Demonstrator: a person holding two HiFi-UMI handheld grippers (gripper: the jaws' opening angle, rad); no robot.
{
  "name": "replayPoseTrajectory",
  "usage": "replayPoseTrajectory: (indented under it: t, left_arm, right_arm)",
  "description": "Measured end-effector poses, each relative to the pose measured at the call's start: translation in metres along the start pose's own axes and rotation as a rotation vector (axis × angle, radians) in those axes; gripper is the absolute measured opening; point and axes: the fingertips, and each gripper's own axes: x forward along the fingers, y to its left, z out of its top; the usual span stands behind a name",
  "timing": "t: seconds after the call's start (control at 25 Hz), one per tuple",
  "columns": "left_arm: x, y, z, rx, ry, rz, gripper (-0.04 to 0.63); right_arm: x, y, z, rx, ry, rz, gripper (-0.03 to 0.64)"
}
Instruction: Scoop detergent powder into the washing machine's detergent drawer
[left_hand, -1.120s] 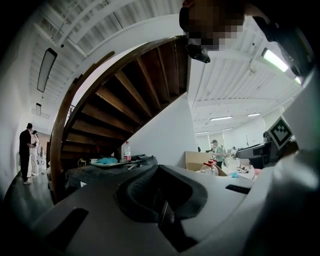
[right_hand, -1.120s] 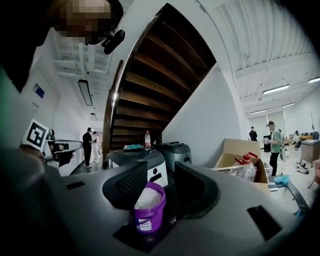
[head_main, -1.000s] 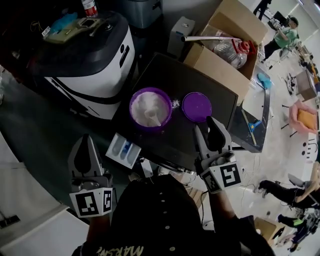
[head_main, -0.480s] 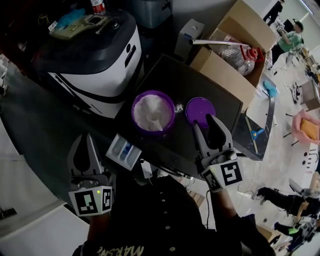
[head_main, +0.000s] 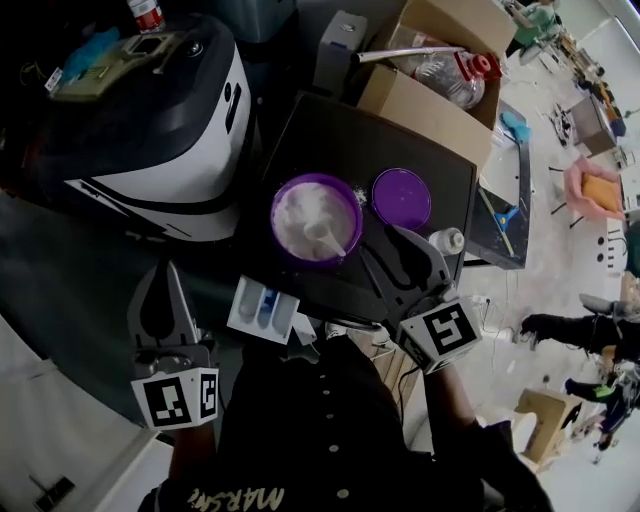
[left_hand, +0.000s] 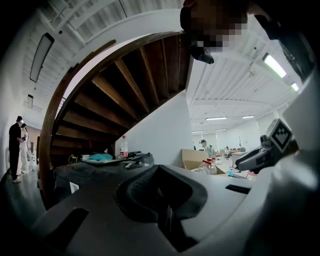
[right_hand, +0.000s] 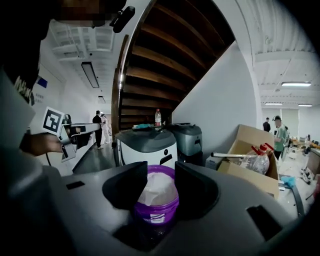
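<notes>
Right hand-held gripper (head_main: 400, 255) is just off the lower right rim of the purple tub (head_main: 317, 218), jaws spread wide. In the right gripper view the tub (right_hand: 156, 205) sits framed between the two jaws of that hand-held gripper (right_hand: 160, 185), but beyond them; the pads are not pressing on it. The tub is open and heaped with white detergent powder (head_main: 300, 210), and a white scoop (head_main: 325, 238) lies in it toward the near side. It stands in the middle of the frame on the dark table (head_main: 400, 140), with its purple lid (head_main: 401, 198) flat just to the right and a sprinkle of spilled powder between them.

The detergent drawer (head_main: 262, 308) sticks out at the table's near edge, lower left of the tub, white with blue inserts. I see no powder in it.

Left hand-held gripper (head_main: 165, 285) hangs at lower left, beside the drawer but apart from it. In its own view the jaws of this hand-held gripper (left_hand: 162, 197) are pressed together with nothing between them.

A white-and-black machine (head_main: 160, 140) fills the upper left, and a cardboard box (head_main: 420, 105) sits at the top right.
</notes>
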Motion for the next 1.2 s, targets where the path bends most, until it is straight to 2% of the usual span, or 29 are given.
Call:
replayPoseTrajectory:
  t: [0.12, 0.36, 0.52, 0.6, 1.2]
  left_arm:
    - [0.005, 0.006, -0.007, -0.009, 0.015, -0.028, 0.008]
    - [0.012, 0.017, -0.024, -0.024, 0.043, -0.042, 0.008]
    - [0.015, 0.024, -0.043, -0.040, 0.085, -0.038, 0.009]
    - [0.017, 0.027, -0.051, -0.041, 0.102, -0.039, 0.008]
    - [0.036, 0.041, -0.086, -0.103, 0.163, -0.029, 0.008]
  right_arm:
    - [0.011, 0.015, -0.014, 0.002, 0.093, 0.055, 0.167]
    - [0.038, 0.022, -0.036, -0.108, 0.314, 0.085, 0.167]
    - [0.049, 0.028, -0.062, -0.170, 0.526, 0.135, 0.164]
    - [0.055, 0.029, -0.074, -0.181, 0.600, 0.145, 0.164]
    - [0.073, 0.031, -0.108, -0.298, 0.916, 0.151, 0.115]
